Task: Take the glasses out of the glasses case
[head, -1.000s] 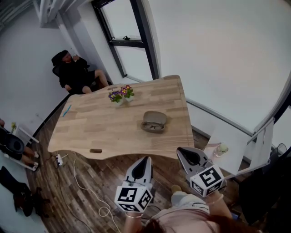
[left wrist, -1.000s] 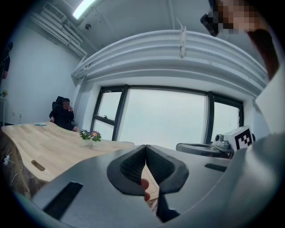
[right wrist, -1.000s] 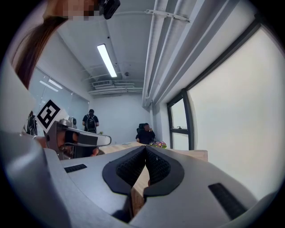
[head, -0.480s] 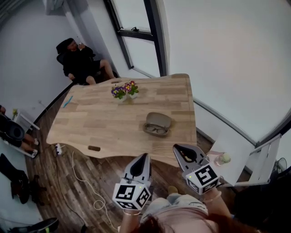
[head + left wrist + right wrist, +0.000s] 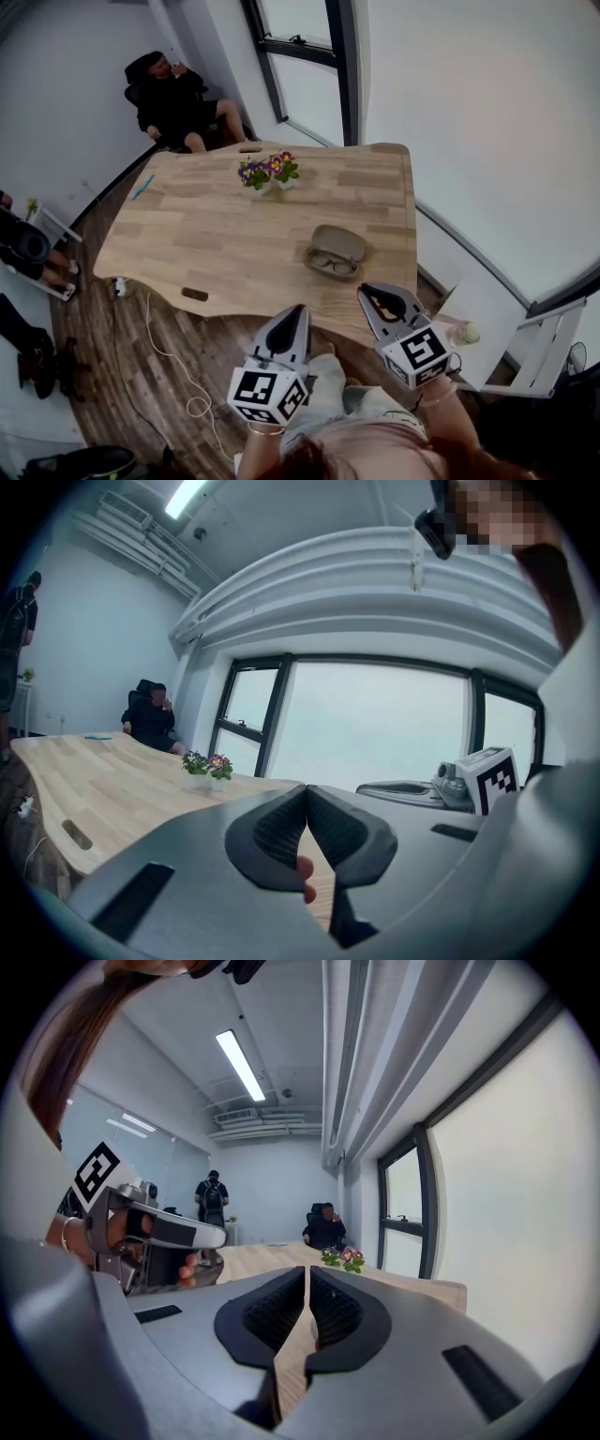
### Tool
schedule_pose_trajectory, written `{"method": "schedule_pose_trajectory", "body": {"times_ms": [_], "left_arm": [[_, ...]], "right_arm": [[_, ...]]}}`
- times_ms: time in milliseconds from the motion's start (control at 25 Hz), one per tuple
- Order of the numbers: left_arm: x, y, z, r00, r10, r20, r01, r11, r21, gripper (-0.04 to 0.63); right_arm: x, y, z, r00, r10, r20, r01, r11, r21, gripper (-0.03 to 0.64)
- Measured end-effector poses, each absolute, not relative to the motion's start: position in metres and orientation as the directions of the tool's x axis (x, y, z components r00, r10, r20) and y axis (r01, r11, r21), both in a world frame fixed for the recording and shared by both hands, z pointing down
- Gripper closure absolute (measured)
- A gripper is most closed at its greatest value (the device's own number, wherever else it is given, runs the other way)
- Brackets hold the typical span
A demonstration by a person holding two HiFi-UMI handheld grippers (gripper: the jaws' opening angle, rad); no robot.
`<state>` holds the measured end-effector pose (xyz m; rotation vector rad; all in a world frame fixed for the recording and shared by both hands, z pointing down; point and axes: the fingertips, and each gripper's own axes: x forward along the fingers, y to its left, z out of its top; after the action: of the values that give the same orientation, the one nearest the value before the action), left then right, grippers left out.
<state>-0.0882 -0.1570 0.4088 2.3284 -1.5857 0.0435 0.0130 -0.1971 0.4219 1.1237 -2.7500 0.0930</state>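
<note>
An open tan glasses case [image 5: 335,251] lies on the wooden table [image 5: 206,234] near its front right edge, with dark-framed glasses [image 5: 332,265] resting in the lower half. My left gripper [image 5: 294,314] hangs shut in front of the table's near edge, short of the case. My right gripper [image 5: 375,296] is also shut, just below and right of the case, off the table edge. In the left gripper view the jaws [image 5: 307,803] meet with nothing between them. In the right gripper view the jaws [image 5: 307,1283] are likewise closed and empty. The case is hidden in both gripper views.
A small pot of purple and yellow flowers [image 5: 269,172] stands at the table's far middle. A blue pen [image 5: 142,187] lies at the far left. A person sits in a chair [image 5: 178,98] beyond the table. A white side table with a bottle [image 5: 466,333] is at right.
The head view has drawn nearer the table, so the case sits lower and closer to both grippers. Both grippers stay shut and low in front of the table edge.
</note>
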Motion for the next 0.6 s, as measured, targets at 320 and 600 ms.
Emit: {"method": "schedule_pose_trajectory", "body": {"times_ms": [320, 600], "left_arm": [[-0.112, -0.196, 0.410, 0.412, -0.889, 0.200, -0.900, -0.362, 0.243, 0.594], [-0.130, -0.228, 0.419, 0.437, -0.875, 0.206, -0.890, -0.388, 0.239, 0.594]], "right_arm": [[-0.010, -0.235, 0.440, -0.695, -0.683, 0.224, -0.698, 0.716, 0.020, 0.612], [-0.026, -0.267, 0.459, -0.677, -0.680, 0.281, -0.699, 0.714, 0.042, 0.598]]}}
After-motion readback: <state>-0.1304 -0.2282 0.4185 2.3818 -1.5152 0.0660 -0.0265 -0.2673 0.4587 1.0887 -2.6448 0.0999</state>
